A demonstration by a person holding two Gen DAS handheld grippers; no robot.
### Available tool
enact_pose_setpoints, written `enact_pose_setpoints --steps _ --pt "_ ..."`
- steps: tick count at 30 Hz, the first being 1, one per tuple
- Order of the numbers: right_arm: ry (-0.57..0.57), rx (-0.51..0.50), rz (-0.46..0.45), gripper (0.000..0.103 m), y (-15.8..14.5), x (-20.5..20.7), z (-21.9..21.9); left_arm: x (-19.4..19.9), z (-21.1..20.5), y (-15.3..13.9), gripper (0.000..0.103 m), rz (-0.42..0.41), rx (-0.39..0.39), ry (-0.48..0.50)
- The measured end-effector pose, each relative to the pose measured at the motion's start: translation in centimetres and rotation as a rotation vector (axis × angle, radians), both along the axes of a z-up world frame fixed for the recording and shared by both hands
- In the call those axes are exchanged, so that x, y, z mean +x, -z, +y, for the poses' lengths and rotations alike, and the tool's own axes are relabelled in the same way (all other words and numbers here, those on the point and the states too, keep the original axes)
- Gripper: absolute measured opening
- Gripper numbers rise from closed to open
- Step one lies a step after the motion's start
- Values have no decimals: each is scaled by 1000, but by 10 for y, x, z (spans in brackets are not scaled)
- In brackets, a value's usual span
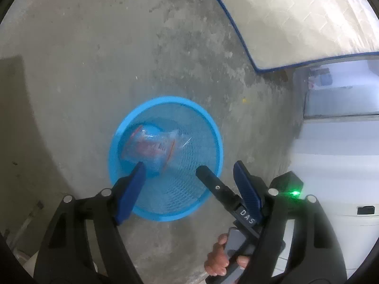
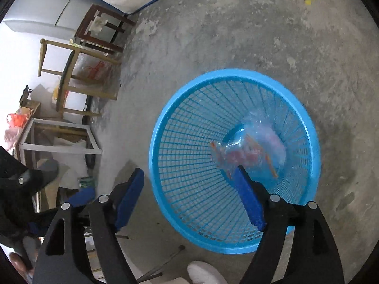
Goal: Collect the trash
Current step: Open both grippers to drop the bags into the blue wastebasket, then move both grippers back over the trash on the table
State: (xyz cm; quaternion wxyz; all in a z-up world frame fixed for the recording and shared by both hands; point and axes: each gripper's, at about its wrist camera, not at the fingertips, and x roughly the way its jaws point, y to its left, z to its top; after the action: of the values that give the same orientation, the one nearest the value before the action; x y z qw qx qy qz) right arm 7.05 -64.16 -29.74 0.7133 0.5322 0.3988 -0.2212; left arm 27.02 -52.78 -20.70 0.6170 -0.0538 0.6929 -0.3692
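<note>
I hold both grippers, left gripper point(image 1: 189, 168) and right gripper point(image 2: 190, 174), over the blue basket point(image 2: 187, 189) on the concrete floor point(image 1: 94, 71), fingers wide apart and empty. A clear plastic bag point(image 2: 251, 151) lies inside the basket; wooden chairs point(image 2: 78, 71) stand well beside it.

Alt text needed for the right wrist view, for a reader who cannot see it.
A blue mesh basket stands on a concrete floor with a clear plastic bag inside. The open right gripper hangs over its rim, holding nothing. Wooden chairs stand at upper left.
</note>
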Motion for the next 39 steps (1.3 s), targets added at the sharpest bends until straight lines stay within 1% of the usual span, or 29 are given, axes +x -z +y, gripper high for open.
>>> enact_pose_setpoints --steps 2,5,7,10,12,13,14,15,16,17,19,21,22,23,24,25,26,27,28,29,30,32,34,36,37,39 --pt "8 -19 -18 76 -9 -5 -2 -1 9 -19 72 -13 -23 -1" --pt "8 -80 -46 76 -35 -20 2 -5 19 -58 72 -47 -71 14" --pt "-2 -128 -61 76 -54 -30 8 -14 34 -95 72 -89 -118 40" --pt "-23 -216 -74 76 -89 -50 26 -26 53 -140 72 -157 -157 92" --pt "-40 -271 -81 76 -112 -62 41 -42 79 -181 72 -241 -192 135" --pt "-51 -309 -79 78 -125 -69 52 -47 89 -193 73 -264 -210 148" --pt "-60 -346 -80 81 -138 -75 63 -56 106 -209 77 -308 -234 169" --pt "-68 -376 -79 83 -147 -79 71 -66 124 -223 78 -363 -246 180" --pt "-79 -418 -69 86 -158 -82 82 -72 136 -231 78 -399 -245 179" --pt "-90 -459 -53 87 -168 -84 92 -79 156 -241 79 -437 -254 183" --pt "-120 -544 -2 89 -190 -83 118 -91 201 -252 81 -477 -258 149" --pt "-152 -591 5 89 -210 -77 142 -97 243 -254 82 -471 -259 93" --pt "-173 -621 -10 92 -224 -73 157 -98 261 -254 83 -473 -257 72" --pt "-192 -656 -24 95 -239 -67 174 -99 291 -255 83 -491 -252 26" --pt "-205 -689 -28 97 -249 -62 187 -99 314 -257 83 -512 -240 -11" --pt "-226 -741 -33 97 -263 -54 207 -99 346 -259 83 -546 -223 -68" --pt "-255 -790 -42 97 -276 -45 227 -99 366 -259 83 -563 -216 -105" --pt "-283 -818 -54 97 -285 -38 242 -99 395 -260 83 -580 -210 -157" --pt "-331 -851 -82 97 -297 -27 265 -99 424 -261 83 -593 -204 -214" --pt "-364 -869 -106 97 -306 -20 281 -100 445 -261 83 -605 -199 -249" --pt "-417 -892 -145 97 -318 -8 305 -102 474 -262 83 -633 -185 -298" --pt "-513 -925 -216 97 -336 14 349 -106 517 -265 83 -707 -151 -368" --pt "-593 -948 -267 97 -346 34 383 -113 553 -270 84 -798 -117 -419" --pt "-683 -962 -313 97 -353 58 420 -122 589 -273 88 -921 -46 -463" --pt "-723 -962 -339 97 -353 70 433 -125 599 -273 90 -961 -24 -463" --pt "-797 -963 -373 97 -352 89 461 -128 615 -269 90 -1085 99 -448"
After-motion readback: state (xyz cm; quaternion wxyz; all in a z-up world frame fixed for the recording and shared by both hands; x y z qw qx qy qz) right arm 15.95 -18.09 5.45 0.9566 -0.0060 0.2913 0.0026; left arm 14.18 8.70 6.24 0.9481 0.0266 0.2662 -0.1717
